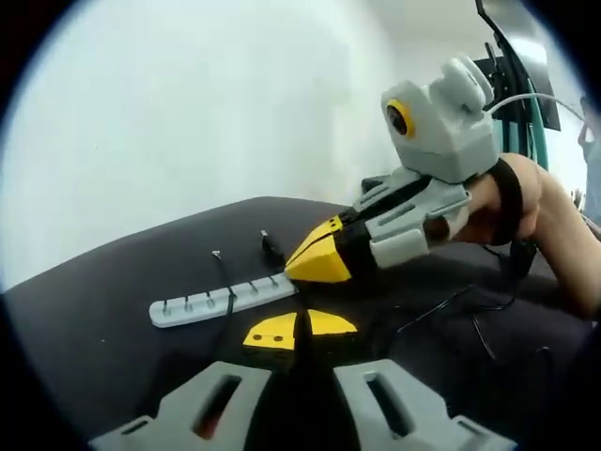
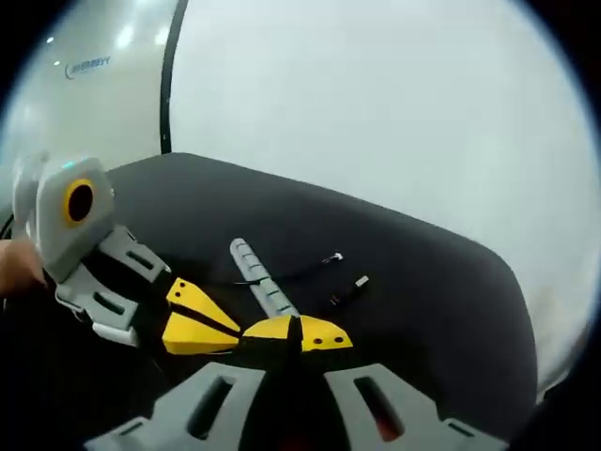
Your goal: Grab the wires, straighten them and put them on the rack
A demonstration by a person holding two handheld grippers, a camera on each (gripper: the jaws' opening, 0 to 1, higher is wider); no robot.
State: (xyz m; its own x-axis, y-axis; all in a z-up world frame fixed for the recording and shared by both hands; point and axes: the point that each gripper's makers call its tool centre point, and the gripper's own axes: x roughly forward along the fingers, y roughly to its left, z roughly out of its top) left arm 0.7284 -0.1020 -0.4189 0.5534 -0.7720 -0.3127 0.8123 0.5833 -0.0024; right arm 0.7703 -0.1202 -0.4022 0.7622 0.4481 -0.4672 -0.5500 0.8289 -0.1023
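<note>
the dark bench (image 1: 103, 310) carries everything here, with a pale wall behind it. on it lies the grey slotted rack (image 1: 221, 301), a long comb-like strip, and one thin black wire (image 1: 228, 287) already crosses it, seated in a slot, its two plug ends lying on the bench just beyond the rack (image 2: 263, 282); in the right gripper view those ends (image 2: 347, 277) sit near each other past the rack's far side. more black wires (image 1: 451, 315) lie loose on the bench to the right of the rack in the left gripper view, under the person's hand (image 1: 516, 202).

the left gripper (image 1: 299, 331) has its yellow-tipped fingers together, apparently pinching a thin dark wire that runs up between them; the right gripper (image 2: 296, 334) looks the same, fingers shut with a dark line at the tips. i judge the step in hand is laying a wire, stretched between the two grippers, into a rack slot. to do it well, keep the wire taut and square across the rack, lower it straight into a free slot beside the seated wire, and release only once it is seated

the two grippers work very close together right at the rack's end, so they could bump each other or nudge the rack; the seated wire could also be dragged out
</note>
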